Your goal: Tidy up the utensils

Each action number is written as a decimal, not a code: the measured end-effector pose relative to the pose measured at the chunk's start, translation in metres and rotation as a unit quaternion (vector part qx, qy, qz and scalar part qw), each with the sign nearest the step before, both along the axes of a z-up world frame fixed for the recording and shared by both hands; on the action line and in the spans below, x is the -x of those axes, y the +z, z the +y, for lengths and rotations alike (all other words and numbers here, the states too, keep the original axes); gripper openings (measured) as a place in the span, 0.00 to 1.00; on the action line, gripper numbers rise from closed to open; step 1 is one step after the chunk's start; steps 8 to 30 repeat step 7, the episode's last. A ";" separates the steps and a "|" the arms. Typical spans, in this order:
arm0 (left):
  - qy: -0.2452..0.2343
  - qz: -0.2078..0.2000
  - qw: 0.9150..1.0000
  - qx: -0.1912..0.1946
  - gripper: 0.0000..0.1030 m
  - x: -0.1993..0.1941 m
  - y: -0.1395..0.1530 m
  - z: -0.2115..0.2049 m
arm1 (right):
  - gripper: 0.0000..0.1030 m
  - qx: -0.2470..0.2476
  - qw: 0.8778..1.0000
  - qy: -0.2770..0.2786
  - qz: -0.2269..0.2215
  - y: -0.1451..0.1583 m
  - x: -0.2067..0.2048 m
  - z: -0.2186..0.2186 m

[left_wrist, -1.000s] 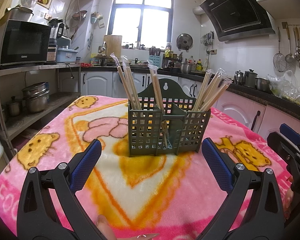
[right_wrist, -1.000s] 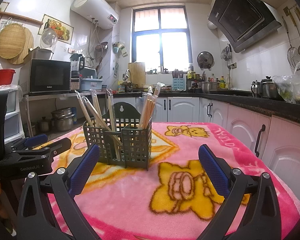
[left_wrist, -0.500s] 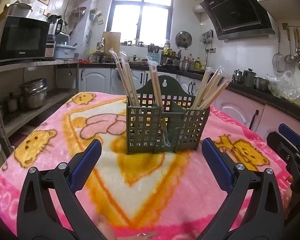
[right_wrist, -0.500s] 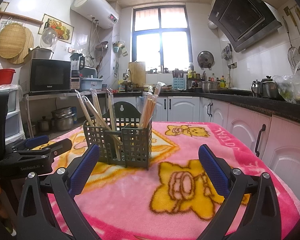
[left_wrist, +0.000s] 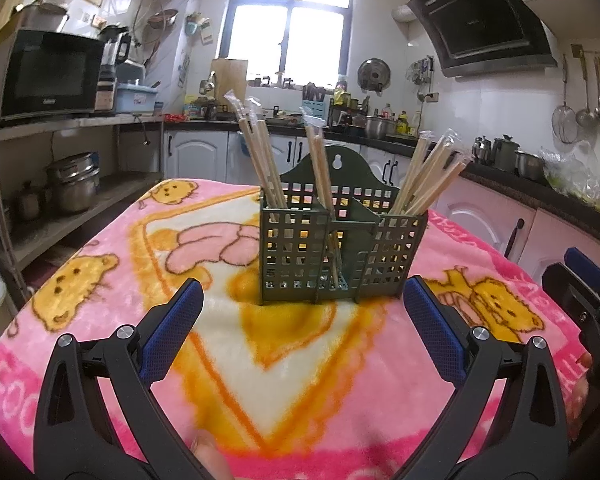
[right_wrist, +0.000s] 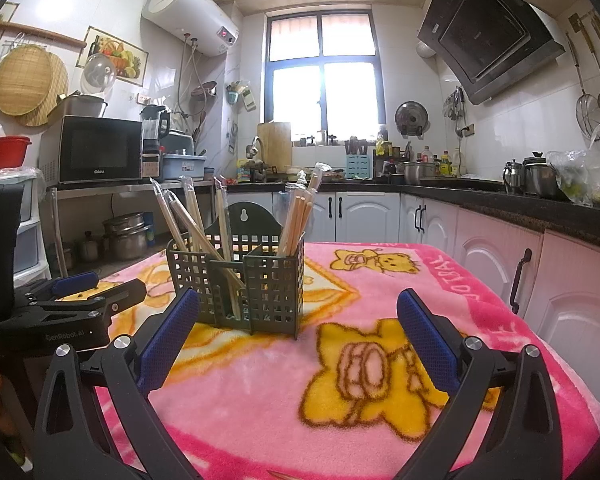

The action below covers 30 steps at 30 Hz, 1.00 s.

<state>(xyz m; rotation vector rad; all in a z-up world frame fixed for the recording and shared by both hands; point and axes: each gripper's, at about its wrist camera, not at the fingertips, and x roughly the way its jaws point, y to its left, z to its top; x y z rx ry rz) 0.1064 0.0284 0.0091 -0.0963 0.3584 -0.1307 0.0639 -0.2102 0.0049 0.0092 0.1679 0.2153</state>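
Observation:
A dark green lattice utensil caddy (left_wrist: pixel 342 256) stands upright on the pink cartoon blanket (left_wrist: pixel 100 280). Wrapped chopsticks lean in its left (left_wrist: pixel 260 160), middle (left_wrist: pixel 320 172) and right (left_wrist: pixel 428 176) compartments. My left gripper (left_wrist: pixel 302 312) is open and empty, just in front of the caddy. In the right wrist view the caddy (right_wrist: pixel 240 280) stands ahead and left of my right gripper (right_wrist: pixel 298 322), which is open and empty. The left gripper (right_wrist: pixel 76 304) shows at that view's left edge; the right gripper (left_wrist: pixel 588 292) shows at the left wrist view's right edge.
The blanket covers a table in a kitchen. White cabinets with a dark counter (right_wrist: pixel 500 200) run along the right and back. A metal shelf with a microwave (left_wrist: pixel 48 76) and pots (left_wrist: pixel 74 188) stands at the left. White plastic drawers (right_wrist: pixel 24 232) stand near the table's left.
The left gripper has tilted slightly, so the caddy sits a little higher and to the right in its view. The right gripper has hardly moved. Both stay open.

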 end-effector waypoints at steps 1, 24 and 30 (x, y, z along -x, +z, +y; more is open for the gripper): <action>0.007 0.009 1.000 -0.001 0.90 -0.003 0.001 0.004 | 0.94 -0.002 1.000 0.000 0.005 0.000 -0.002 -0.002; 0.111 0.124 0.985 -0.049 0.90 -0.054 0.004 0.067 | 0.94 0.037 0.981 -0.120 0.146 0.001 -0.072 -0.063; 0.111 0.124 0.985 -0.049 0.90 -0.054 0.004 0.067 | 0.94 0.037 0.981 -0.120 0.146 0.001 -0.072 -0.063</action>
